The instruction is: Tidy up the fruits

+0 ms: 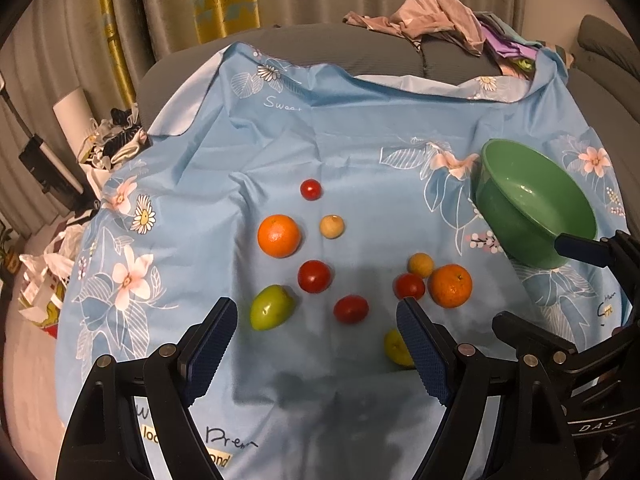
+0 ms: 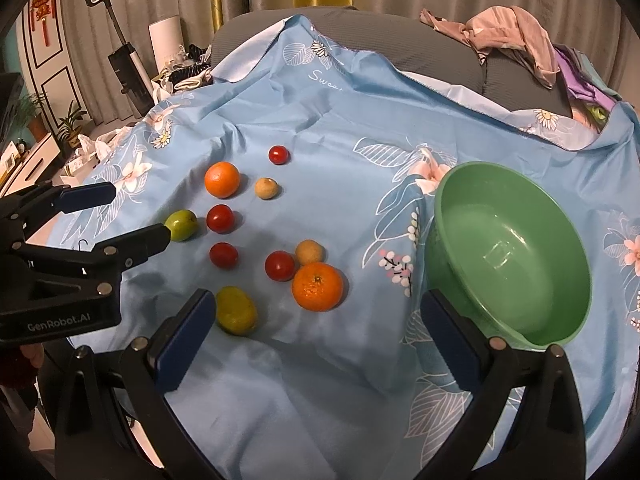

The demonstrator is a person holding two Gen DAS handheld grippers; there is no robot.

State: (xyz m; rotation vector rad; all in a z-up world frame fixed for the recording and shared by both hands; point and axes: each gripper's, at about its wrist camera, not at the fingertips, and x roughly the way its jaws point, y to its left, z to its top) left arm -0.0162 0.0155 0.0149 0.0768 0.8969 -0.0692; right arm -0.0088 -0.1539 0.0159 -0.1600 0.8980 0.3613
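1. Grey curtains hang behind a grey sofa point(image 2: 516, 80), and a light blue flowered cloth point(image 1: 360, 128) is spread over the seat as the working surface.
2. Crumpled clothes point(image 1: 440, 12) are heaped at the far right of the sofa back.
3. Loose fruit lies on the middle of the cloth: two oranges, four small red tomatoes, two pale tan round fruits and two green ones.
4. One orange point(image 1: 279, 236) sits toward the far left, with a tomato point(image 1: 311, 189) beyond it and a tan fruit point(image 1: 332, 226) just beside it.
5. A second orange point(image 2: 317, 286) lies nearer the bowl, touching or almost touching a tomato point(image 2: 280, 265) and a tan fruit point(image 2: 309, 251).
6. One green fruit point(image 1: 271, 307) lies at the left of the group; a yellow-green one point(image 2: 236, 309) lies closest to the cameras.
7. An empty green bowl point(image 2: 560, 320) stands tilted on the cloth at the right, apart from the fruit.
8. Left gripper point(image 1: 316, 356) hovers over the near fruit with its jaws wide apart and nothing between the pads.
9. Right gripper point(image 2: 316, 344) hangs between the fruit and the bowl, jaws likewise spread wide and empty.
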